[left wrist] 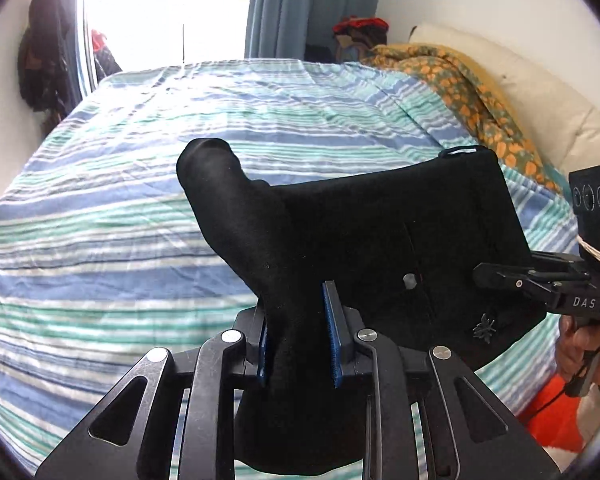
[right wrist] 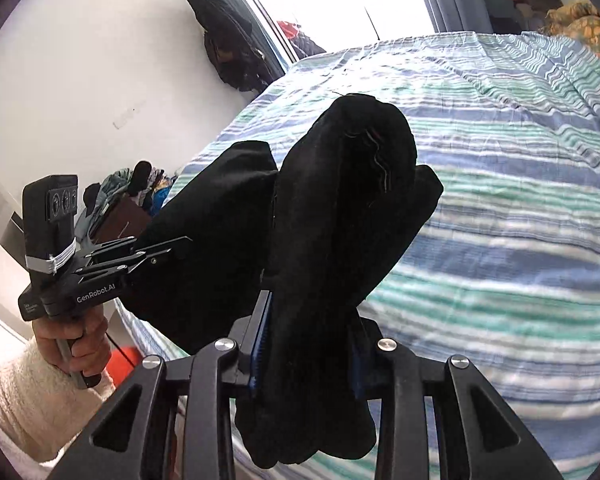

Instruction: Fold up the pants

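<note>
The black pants [left wrist: 380, 232] hang in the air above the bed, held up at two places. In the left wrist view my left gripper [left wrist: 298, 340] is shut on a bunched fold of them, blue pads pressing the cloth from both sides. At the right edge my right gripper [left wrist: 480, 272] bites the pants' other side. In the right wrist view the right gripper [right wrist: 308, 352] is shut on a thick wad of the black pants [right wrist: 340, 200]. Further left, my left gripper [right wrist: 180, 248] clamps the cloth, held by a hand [right wrist: 72, 340] in a cream sleeve.
A blue, green and white striped bedspread [left wrist: 140, 200] lies under the pants. An orange flowered blanket [left wrist: 460, 80] and a white pillow [left wrist: 540, 96] lie at the bed's right. Beyond are a blue curtain [left wrist: 300, 4], dark clothes hanging on the wall [right wrist: 228, 48] and a clothes pile [right wrist: 140, 196].
</note>
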Available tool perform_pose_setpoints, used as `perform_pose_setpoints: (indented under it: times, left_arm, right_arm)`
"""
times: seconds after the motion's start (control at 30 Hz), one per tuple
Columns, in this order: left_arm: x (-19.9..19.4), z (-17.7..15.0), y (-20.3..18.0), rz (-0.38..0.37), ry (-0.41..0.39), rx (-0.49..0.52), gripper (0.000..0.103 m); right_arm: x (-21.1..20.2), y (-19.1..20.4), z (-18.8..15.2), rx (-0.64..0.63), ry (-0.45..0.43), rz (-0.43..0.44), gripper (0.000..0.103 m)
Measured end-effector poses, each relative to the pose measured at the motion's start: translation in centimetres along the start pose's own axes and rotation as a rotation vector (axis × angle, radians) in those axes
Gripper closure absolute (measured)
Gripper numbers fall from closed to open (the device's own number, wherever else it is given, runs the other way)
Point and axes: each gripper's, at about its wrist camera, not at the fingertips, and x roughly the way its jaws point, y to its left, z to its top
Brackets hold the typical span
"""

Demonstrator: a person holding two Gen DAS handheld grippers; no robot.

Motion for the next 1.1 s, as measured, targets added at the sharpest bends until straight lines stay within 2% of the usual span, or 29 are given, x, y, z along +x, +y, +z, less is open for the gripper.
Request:
perform_pose_setpoints:
  times: [0.1, 0.13, 0.23, 0.3, 0.33, 0.37, 0.43, 0.47, 0.53, 0.6, 0.7, 0.8, 0.93, 1.1]
  left_arm:
    - [4.2, 0.1, 2.0, 0.066, 0.037, -0.004, 0.074]
    - [5.9, -0.6, 2.9, 0.106, 0.073, -0.013, 0.065]
    - [9.3, -4.7, 4.7, 0.217, 0.191, -0.028, 0.064]
    - [8.4, -7.4, 5.6, 0.224, 0.192, -0.041, 0.061]
    - [7.6, -8.5, 5.8, 0.223, 0.185, -0.051, 0.05]
    - [6.6, -9.2, 5.8, 0.23, 0.171, -0.059, 0.035]
    - [4.3, -10.5, 5.1, 0.246, 0.128, -0.069, 0.016]
    - [3.3, -10.9, 4.5, 0.251, 0.103, -0.069, 0.01]
    - [1.4, -11.1, 2.8, 0.269, 0.064, -0.063, 0.004]
    - [0.1, -11.2, 1.5, 0.314, 0.045, -0.055, 0.004]
    - [-1.6, -11.3, 0.2, 0.421, 0.05, -0.059, 0.004]
    - [-3.4, -11.5, -0.6, 0.48, 0.04, -0.05, 0.003]
    - [-5.7, -11.9, -1.5, 0.449, 0.035, -0.051, 0.003]
    - [-7.5, -12.4, -2.4, 0.418, 0.071, -0.057, 0.003]
  right_arm:
    - [4.2, -1.6, 2.5, 0.039, 0.041, -0.044, 0.067]
    - [5.7, -2.5, 2.5, 0.052, 0.082, -0.09, 0.061]
    - [8.4, -5.6, 0.5, 0.082, 0.215, -0.305, 0.059]
    - [6.8, -6.5, -1.2, 0.084, 0.201, -0.354, 0.059]
    - [5.7, -6.6, -2.0, 0.085, 0.187, -0.355, 0.058]
    - [4.6, -6.4, -2.8, 0.08, 0.176, -0.358, 0.056]
    - [2.6, -5.6, -4.3, 0.06, 0.153, -0.373, 0.027]
    - [1.6, -5.2, -4.9, 0.048, 0.135, -0.378, 0.021]
    - [-0.3, -3.7, -6.3, 0.027, 0.095, -0.377, 0.005]
    - [-1.8, -2.0, -7.6, 0.01, 0.057, -0.383, 0.001]
    - [-3.5, 1.1, -9.1, -0.023, -0.006, -0.401, 0.0]
    - [-4.5, 3.8, -10.9, -0.049, -0.037, -0.435, 0.0]
    - [-5.4, 6.4, -12.5, -0.064, -0.023, -0.483, 0.0]
    - [-6.2, 8.7, -13.5, -0.071, 0.012, -0.488, 0.0]
